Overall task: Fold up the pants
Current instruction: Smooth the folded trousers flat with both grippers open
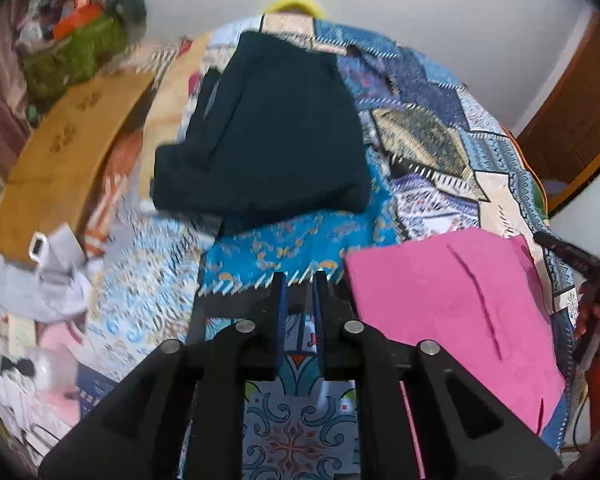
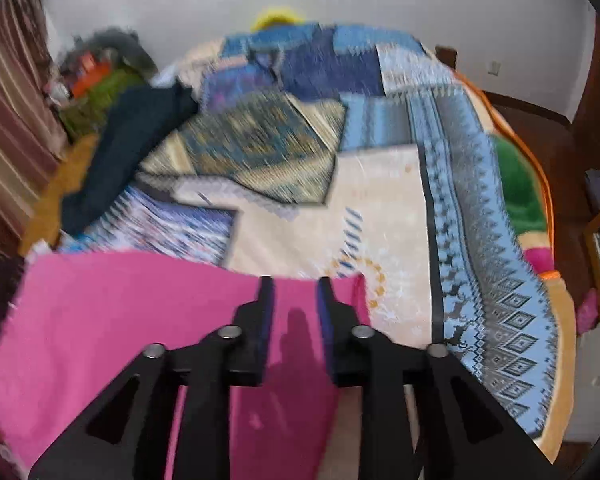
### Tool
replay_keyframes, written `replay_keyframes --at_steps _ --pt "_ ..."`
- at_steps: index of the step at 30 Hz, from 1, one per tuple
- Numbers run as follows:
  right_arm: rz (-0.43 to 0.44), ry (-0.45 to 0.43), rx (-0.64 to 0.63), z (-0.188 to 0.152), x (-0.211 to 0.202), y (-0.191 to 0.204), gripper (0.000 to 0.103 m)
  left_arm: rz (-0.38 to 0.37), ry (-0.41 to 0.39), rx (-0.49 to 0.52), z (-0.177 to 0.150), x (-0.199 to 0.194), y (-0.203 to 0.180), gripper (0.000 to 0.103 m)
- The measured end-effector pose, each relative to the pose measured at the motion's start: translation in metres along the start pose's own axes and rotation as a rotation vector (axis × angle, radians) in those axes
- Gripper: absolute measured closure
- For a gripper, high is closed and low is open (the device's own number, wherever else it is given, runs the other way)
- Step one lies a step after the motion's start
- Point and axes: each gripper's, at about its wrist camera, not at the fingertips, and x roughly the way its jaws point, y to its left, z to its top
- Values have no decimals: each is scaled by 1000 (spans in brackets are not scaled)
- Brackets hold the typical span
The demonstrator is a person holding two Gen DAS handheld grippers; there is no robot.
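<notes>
We've got the soft pink pants (image 2: 140, 332), folded flat and rectangular, under our right gripper (image 2: 296, 284), fingers apart and empty. Left gripper (image 1: 299, 278) also parted over the patterned quilt (image 1: 284, 248), dark folded garment (image 1: 264, 128) ahead.

We see the dark pants (image 1: 264, 132) lying folded on the patterned quilt (image 1: 432, 148), well beyond our left tongs (image 1: 299, 280), whose jaws stand slightly apart with nothing between them. A pink cloth (image 1: 452, 312) lies flat to the right, a wooden board (image 1: 64, 160) to the left.
</notes>
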Motion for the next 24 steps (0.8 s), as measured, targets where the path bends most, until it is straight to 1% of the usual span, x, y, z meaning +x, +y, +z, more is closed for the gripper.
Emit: replay_keyframes --at_steps 1,2,3,4,5,6,7,8,9,11,12,14,18,22,24 --pt "19 -23 -2 2 -9 5 73 -5 -5 8 3 -2 -3 90" --pt "40 -51 -13 6 -21 12 69 -14 -13 20 5 -6 -8 87" --pt "52 -63 -20 8 -26 16 67 -27 -22 32 7 -10 -13 83" --pt "69 -74 -31 11 -31 22 63 -35 -32 45 8 -14 -19 80" --pt "89 -83 -41 12 -36 30 59 -41 -42 57 10 -16 -24 73" --pt "104 -87 -48 11 -39 36 57 -46 -54 70 11 -19 -30 62" --pt "127 -87 -57 12 -42 44 52 -53 -64 84 13 -22 -36 55" --pt "142 -84 -60 12 -42 50 48 -62 -73 98 14 -23 -42 41" --pt "158 -80 -61 12 -41 54 46 -73 -84 114 15 -25 -49 33" --pt "200 -83 -62 7 -41 66 43 -83 -94 135 15 -27 -58 26" --pt "207 -84 -65 5 -41 69 42 -87 -94 146 15 -27 -64 22" --pt "226 -79 -77 0 -37 79 36 -89 -87 162 16 -24 -72 18" --pt "242 -44 -91 -2 -22 91 34 -81 -53 177 19 -11 -83 14" --pt "242 14 -106 -4 0 99 34 -83 38 192 20 14 -90 14" --pt "249 63 -117 -7 16 102 34 -86 89 203 17 29 -93 14"
